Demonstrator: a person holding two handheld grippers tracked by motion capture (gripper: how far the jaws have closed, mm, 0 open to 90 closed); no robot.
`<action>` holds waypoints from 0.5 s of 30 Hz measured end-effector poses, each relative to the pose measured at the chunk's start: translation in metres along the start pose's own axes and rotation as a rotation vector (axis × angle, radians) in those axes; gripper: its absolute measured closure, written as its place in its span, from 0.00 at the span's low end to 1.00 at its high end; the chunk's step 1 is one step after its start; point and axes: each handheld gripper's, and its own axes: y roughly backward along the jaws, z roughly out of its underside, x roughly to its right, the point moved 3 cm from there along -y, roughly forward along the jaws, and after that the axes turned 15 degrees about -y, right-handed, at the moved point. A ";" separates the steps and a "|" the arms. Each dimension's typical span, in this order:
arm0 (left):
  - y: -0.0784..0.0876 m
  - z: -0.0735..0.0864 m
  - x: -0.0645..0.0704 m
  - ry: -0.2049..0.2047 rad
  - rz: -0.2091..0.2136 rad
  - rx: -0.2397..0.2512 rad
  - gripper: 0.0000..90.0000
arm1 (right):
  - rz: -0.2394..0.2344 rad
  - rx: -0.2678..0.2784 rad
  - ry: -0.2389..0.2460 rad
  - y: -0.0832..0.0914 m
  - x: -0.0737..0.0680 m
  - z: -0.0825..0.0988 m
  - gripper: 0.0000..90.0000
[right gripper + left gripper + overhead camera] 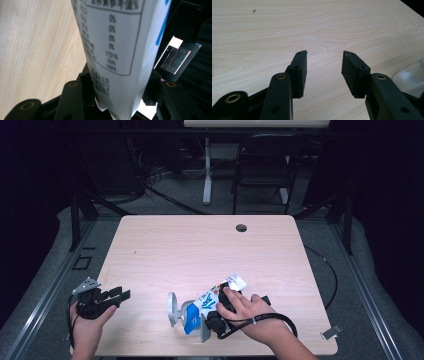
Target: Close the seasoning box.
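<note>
A: What is the right claw (207, 312) doing?

B: It is squeezing a soft white plastic pouch with blue patches and small printed writing (212, 299). In the right gripper view the pouch (117, 45) is sitting between the two black jaws, and they are pressing on its lower end.

A: Where is the pouch?

B: It is near the front edge of the pale wooden desk (200, 245), a bit right of the middle, under the person's right hand (247, 312). I cannot tell if it is resting on the desk or lifted a little.

A: Which way is it pointing?

B: In the high view its long side is slanting — the blue end is pointing toward the front left, and the white crimped end is pointing toward the back right.

A: And the left claw (122, 294)?

B: Its jaws are standing apart with nothing between them. It is waiting over the front left of the desk, well apart from the pouch.

A: What could go wrong?

B: I think the pouch could slip out. It is smooth and floppy, and the claw is holding just one end, so the free end may droop or swing. A hard squeeze could also crush it or pop it open — then whatever is inside may spill. A grey and white round thing (173, 309) is just beside the blue end, and a swinging pouch might bump it.
</note>
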 end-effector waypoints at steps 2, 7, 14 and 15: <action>0.000 0.000 0.000 0.001 0.000 0.000 0.62 | 0.001 -0.001 0.000 0.000 0.000 0.000 0.62; 0.000 0.000 0.000 -0.001 0.000 -0.001 0.62 | 0.002 0.000 0.005 0.001 0.000 0.000 0.62; 0.000 0.000 0.000 0.000 -0.001 -0.001 0.62 | 0.006 -0.001 0.012 0.001 0.001 -0.001 0.62; 0.000 0.000 0.000 0.000 -0.001 -0.001 0.62 | 0.007 -0.001 0.014 0.001 0.001 -0.001 0.62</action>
